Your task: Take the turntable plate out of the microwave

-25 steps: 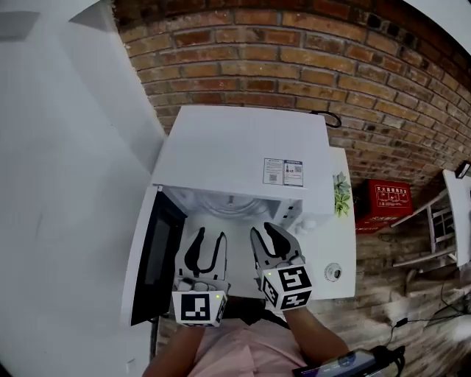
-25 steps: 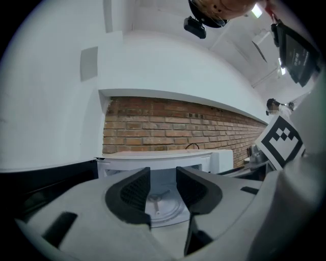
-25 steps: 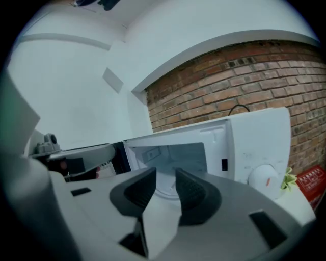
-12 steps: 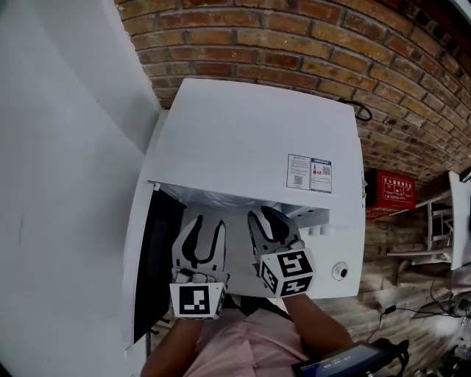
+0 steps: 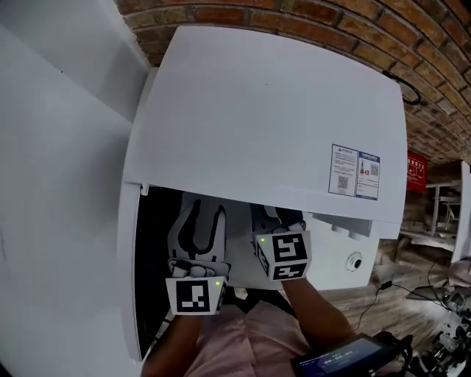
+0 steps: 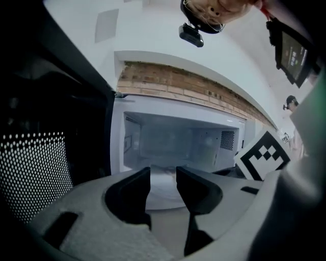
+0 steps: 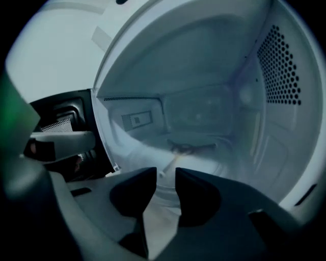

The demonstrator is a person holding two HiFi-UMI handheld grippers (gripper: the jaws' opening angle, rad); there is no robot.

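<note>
The white microwave (image 5: 257,110) fills the head view, its door (image 5: 147,272) swung open to the left. Both grippers are at the opening. My left gripper (image 5: 207,211) is open, with its jaws a little apart and nothing between them. My right gripper (image 5: 278,219) is also open, and its tips are hidden under the microwave's top edge. In the left gripper view the glass turntable plate (image 6: 164,191) lies on the cavity floor just beyond my left gripper (image 6: 163,183). In the right gripper view the plate (image 7: 204,160) lies ahead of my right gripper (image 7: 164,186), and the roller ring shows through the glass.
A brick wall (image 5: 294,15) stands behind the microwave and a white wall (image 5: 44,147) runs along its left. The open door's perforated window (image 6: 30,173) is at my left gripper's left. The control panel with its knob (image 5: 355,261) is right of the opening. A red box (image 5: 417,171) hangs at far right.
Both grippers have sunk and moved forward to the microwave's opening, and the right one's tips have slipped under the top edge. The head view now looks from lower and closer. The jaw gaps look unchanged.
</note>
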